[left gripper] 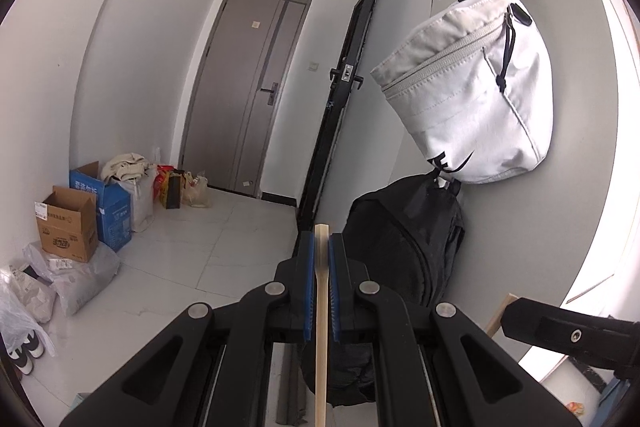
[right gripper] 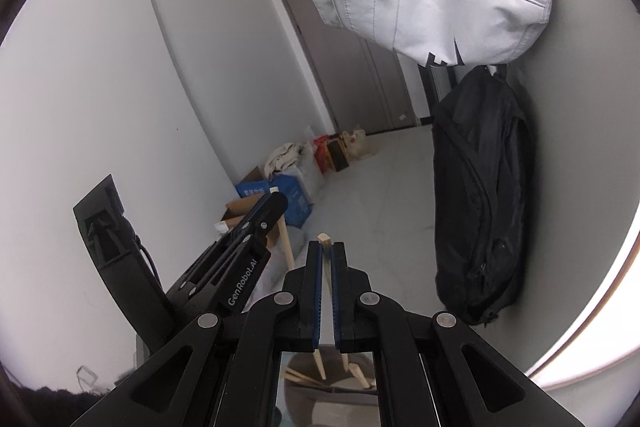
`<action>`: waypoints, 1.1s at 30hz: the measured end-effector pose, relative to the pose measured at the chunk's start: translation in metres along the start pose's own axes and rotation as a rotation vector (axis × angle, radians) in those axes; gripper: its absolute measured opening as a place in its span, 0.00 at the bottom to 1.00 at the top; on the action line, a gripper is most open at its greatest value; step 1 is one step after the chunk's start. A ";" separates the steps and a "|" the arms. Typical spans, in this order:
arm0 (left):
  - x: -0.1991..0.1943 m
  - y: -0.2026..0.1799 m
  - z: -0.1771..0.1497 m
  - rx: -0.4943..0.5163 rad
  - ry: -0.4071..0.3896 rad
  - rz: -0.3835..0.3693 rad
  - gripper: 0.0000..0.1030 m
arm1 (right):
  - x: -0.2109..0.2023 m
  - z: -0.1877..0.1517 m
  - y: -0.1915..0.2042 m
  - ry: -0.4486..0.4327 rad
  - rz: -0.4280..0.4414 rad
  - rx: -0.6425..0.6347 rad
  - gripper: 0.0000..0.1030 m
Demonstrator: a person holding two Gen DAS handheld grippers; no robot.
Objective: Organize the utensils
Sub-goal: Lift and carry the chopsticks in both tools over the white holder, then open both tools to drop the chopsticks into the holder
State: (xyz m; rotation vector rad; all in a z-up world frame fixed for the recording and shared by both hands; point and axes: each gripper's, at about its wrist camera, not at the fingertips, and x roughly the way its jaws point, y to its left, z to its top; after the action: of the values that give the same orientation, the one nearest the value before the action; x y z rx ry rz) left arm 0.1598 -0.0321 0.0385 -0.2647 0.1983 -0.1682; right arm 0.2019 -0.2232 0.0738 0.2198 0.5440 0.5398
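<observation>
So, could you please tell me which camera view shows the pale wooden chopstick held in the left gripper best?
The left wrist view: the pale wooden chopstick runs lengthwise between the left gripper's blue pads. The right wrist view shows only a short length below that gripper.

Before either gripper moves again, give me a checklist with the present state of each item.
1. Left gripper shut on a wooden chopstick: ok, it sits between the blue pads.
2. Right gripper shut on a second chopstick: ok, its tip pokes past the fingers.
3. Grippers apart: ok, the left one shows off to the side in the right wrist view, not touching.
4. Clearance from the hanging white bag and black backpack: cannot tell, both hang close ahead.
5. Other chopsticks below the right gripper: ok, several are visible.
6. Container for the utensils: cannot tell, mostly hidden.
</observation>
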 end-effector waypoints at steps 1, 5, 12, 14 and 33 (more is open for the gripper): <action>0.000 0.000 -0.002 -0.001 0.000 -0.008 0.02 | 0.002 -0.002 0.000 0.006 0.001 -0.004 0.03; 0.002 0.000 -0.008 0.014 0.002 -0.015 0.02 | 0.009 -0.008 -0.003 0.035 0.003 0.002 0.03; -0.003 0.003 -0.012 0.021 0.028 -0.057 0.03 | 0.015 -0.018 -0.009 0.058 0.002 0.023 0.03; -0.004 0.003 -0.012 0.030 0.043 -0.074 0.02 | 0.016 -0.020 -0.011 0.064 0.006 0.034 0.03; -0.033 0.001 -0.016 0.079 0.319 -0.266 0.04 | -0.019 -0.048 -0.025 0.066 -0.027 0.173 0.06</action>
State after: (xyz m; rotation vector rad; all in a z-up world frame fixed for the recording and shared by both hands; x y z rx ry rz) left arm 0.1251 -0.0284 0.0290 -0.1838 0.4725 -0.4823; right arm 0.1725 -0.2519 0.0334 0.3597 0.6575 0.4751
